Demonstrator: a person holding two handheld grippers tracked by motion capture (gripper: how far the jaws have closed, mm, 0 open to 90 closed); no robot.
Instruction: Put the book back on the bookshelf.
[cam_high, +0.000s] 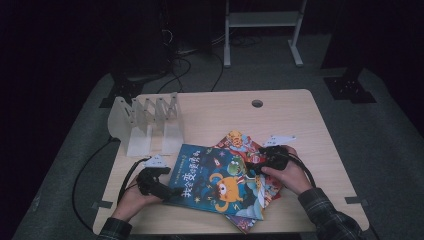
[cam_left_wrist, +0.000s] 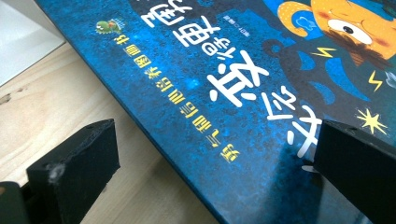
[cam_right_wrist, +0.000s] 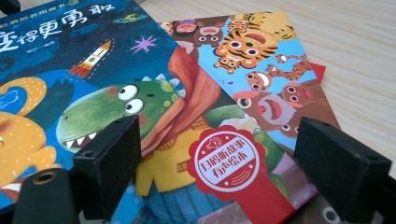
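Observation:
A blue picture book (cam_high: 215, 182) with an orange monster and a green dinosaur lies on top of a loose pile on the wooden table (cam_high: 285, 117). Under it sits a book with tigers and bears (cam_high: 237, 140) (cam_right_wrist: 261, 51). My left gripper (cam_high: 171, 192) is at the blue book's left edge. Its jaws (cam_left_wrist: 215, 135) stand wide apart, one over the bare wood and one over the cover (cam_left_wrist: 224, 70), pressing nothing. My right gripper (cam_high: 251, 167) hovers at the book's right side. It is open (cam_right_wrist: 219, 133) above the dinosaur picture (cam_right_wrist: 107, 112), with nothing held.
A white slotted book rack (cam_high: 147, 122) stands at the back left of the table, and its base (cam_left_wrist: 18, 42) lies just beyond the blue book. A red book corner (cam_right_wrist: 318, 71) pokes out under the pile. A cable hole (cam_high: 257, 103) is near the far edge.

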